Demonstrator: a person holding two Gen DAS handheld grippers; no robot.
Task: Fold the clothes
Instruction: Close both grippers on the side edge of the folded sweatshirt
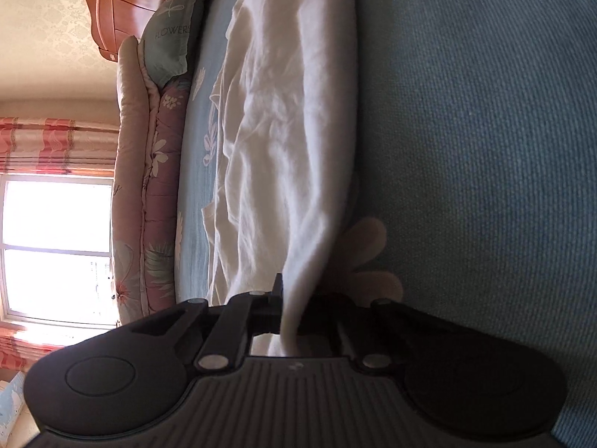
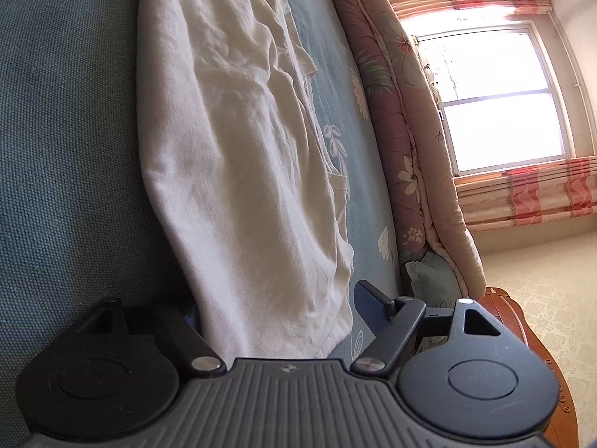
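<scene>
Two ends of the white garment [image 1: 283,119] lie claw to claw: left claw [image 1: 285,321] clamped on one, right claw [image 2: 276,317] agape around the other.

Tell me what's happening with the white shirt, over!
Left gripper shut on shirt edge. Right gripper open, jaws either side of the other end, not pinching yet. Shirt flat on bed. Nothing in the way.

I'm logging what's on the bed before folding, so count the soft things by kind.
White garment: 1
Rolled floral quilt: 1
Pale green pillow: 1
Blue bedsheet: 1
Total: 4
</scene>
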